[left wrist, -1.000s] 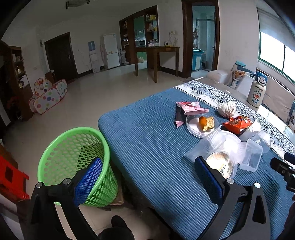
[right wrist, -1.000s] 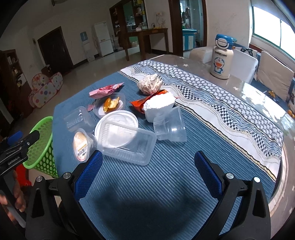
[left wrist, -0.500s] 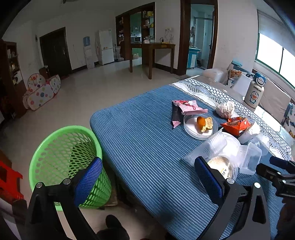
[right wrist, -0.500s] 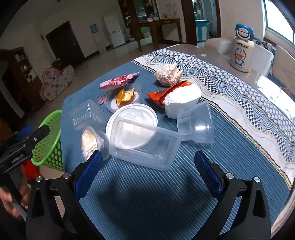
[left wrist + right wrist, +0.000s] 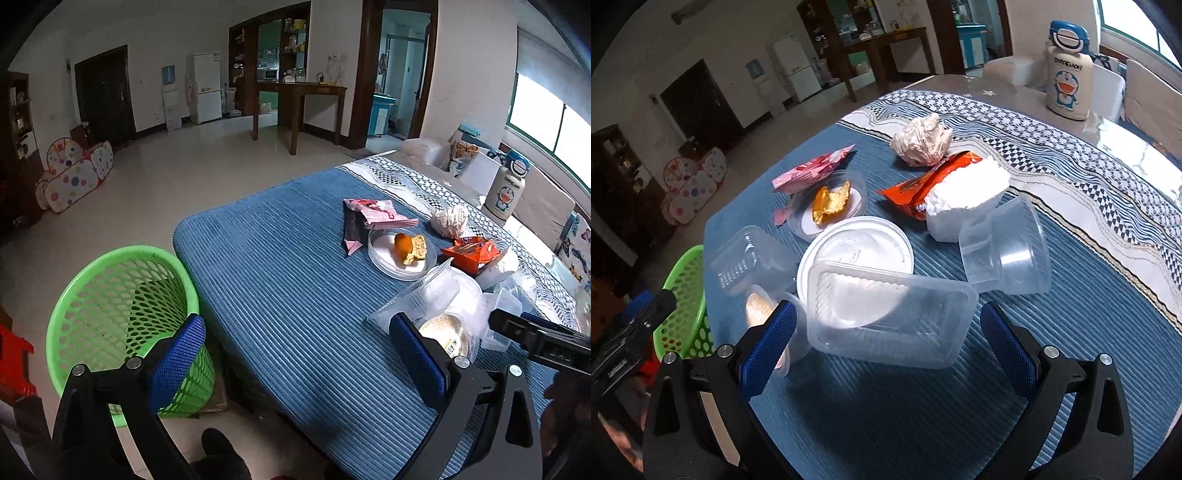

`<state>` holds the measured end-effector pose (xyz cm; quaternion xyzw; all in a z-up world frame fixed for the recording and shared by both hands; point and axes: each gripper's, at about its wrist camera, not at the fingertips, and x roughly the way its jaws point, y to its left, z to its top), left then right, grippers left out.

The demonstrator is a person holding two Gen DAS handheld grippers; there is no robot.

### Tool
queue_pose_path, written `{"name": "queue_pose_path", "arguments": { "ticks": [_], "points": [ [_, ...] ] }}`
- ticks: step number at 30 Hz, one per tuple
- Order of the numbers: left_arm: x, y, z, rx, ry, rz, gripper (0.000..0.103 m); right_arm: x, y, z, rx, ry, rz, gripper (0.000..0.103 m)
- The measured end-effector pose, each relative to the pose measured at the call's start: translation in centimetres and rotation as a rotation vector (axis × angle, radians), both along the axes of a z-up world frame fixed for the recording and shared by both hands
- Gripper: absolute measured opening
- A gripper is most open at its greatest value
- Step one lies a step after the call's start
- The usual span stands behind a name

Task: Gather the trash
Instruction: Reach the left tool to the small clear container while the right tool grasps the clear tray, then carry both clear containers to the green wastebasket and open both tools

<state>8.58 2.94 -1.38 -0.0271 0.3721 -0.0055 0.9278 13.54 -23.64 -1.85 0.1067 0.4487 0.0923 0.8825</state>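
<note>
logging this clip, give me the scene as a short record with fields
surface: table with blue ribbed cloth
bin: green basket on the floor beside the table, looks empty
trash nearest right tool: clear rectangular tray, resting partly on a white round lid
other trash: clear cup on its side, orange wrapper, crumpled paper
left tool: open, empty
right tool: open, empty, aimed at the tray

1. White walls (image 5: 332, 33), pale glossy floor (image 5: 177, 177).
2. Dark door (image 5: 105, 94), white fridge (image 5: 207, 88), wooden table (image 5: 299, 98) at the far end.
3. Bright window (image 5: 554, 125) on the right.
4. Polka-dot play tent (image 5: 74, 173) against the left wall.
</note>
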Motion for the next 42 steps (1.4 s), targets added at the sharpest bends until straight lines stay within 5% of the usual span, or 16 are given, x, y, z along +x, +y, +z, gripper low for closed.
{"name": "queue_pose_path", "arguments": {
  "ticks": [7, 15, 20, 24, 28, 32, 42],
  "points": [
    [0.6, -0.8, 0.0, -0.027, 0.001, -0.094, 0.096, 0.1, -0.5, -0.5, 0.023, 0.008, -0.004, 0.091],
    [1.2, -4.2, 0.4, -0.017, -0.037, -0.319, 0.095, -1.4, -1.7, 0.8, 0.012, -0.027, 0.005, 0.090],
    [2.6, -6.0, -0.7, -0.004, 0.008, -0.422, 0.072, -1.9, -2.3, 1.2, 0.013, -0.027, 0.003, 0.090],
    [3.4, -6.5, -1.5, -0.024, 0.038, -0.468, 0.063, -2.2, -2.3, 1.3, 0.006, -0.030, 0.008, 0.090],
    [4.0, -6.7, -2.2, -0.038, 0.056, -0.500, 0.043, -2.4, -2.2, 1.3, 0.005, -0.031, 0.007, 0.091],
    [3.9, -6.4, -2.2, -0.062, 0.038, -0.510, 0.036, -2.5, -2.0, 1.4, -0.004, -0.032, 0.010, 0.090],
    [2.3, -3.7, 0.2, -0.130, -0.037, -0.471, 0.034, -3.3, 0.2, 3.4, -0.016, -0.079, 0.055, 0.090]
  ]
}}
